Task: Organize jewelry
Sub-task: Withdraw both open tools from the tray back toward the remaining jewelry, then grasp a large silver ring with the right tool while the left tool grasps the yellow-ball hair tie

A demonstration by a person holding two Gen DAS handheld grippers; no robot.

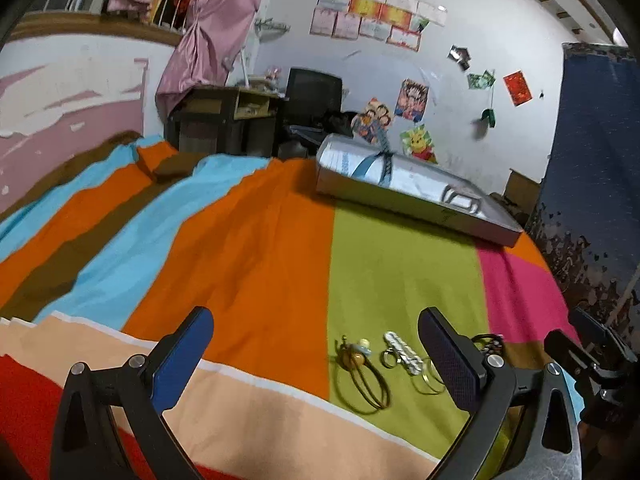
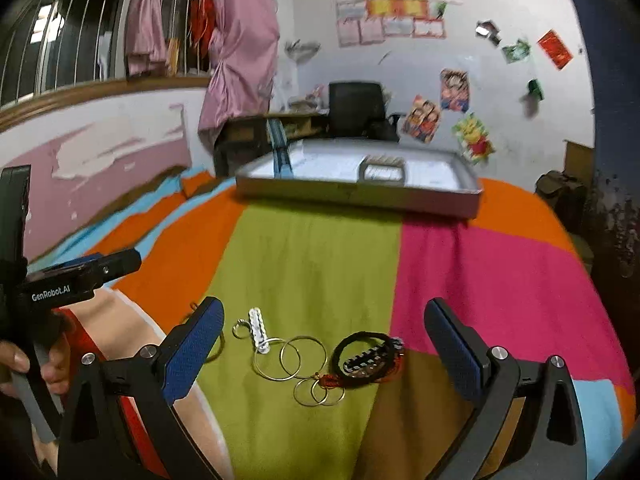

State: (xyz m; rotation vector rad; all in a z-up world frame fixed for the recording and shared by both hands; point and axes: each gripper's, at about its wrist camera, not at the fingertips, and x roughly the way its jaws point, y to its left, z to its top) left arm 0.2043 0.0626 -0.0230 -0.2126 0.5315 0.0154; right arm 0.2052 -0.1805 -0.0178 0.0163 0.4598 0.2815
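Jewelry lies on the green stripe of a striped bedspread [image 2: 312,248]. From left to right there is a small ring [image 2: 240,328], a white beaded piece [image 2: 258,328], large gold hoops [image 2: 292,356], small gold hoops [image 2: 320,392] and black bracelets [image 2: 368,356]. My right gripper [image 2: 324,305] hangs open just above and short of them, holding nothing. In the left wrist view, brown hoops with a charm [image 1: 360,380], the white beaded piece [image 1: 402,352] and gold hoops [image 1: 430,378] lie near the right finger of my left gripper [image 1: 315,314], which is open and empty.
A flat silver box [image 2: 360,198] with a handle and a blue ribbon rests at the far end of the bed, also in the left wrist view [image 1: 400,200]. A hand [image 2: 16,360] holds the left tool's black housing [image 2: 60,288]. Beyond the bed stand a desk and a chair [image 2: 356,108].
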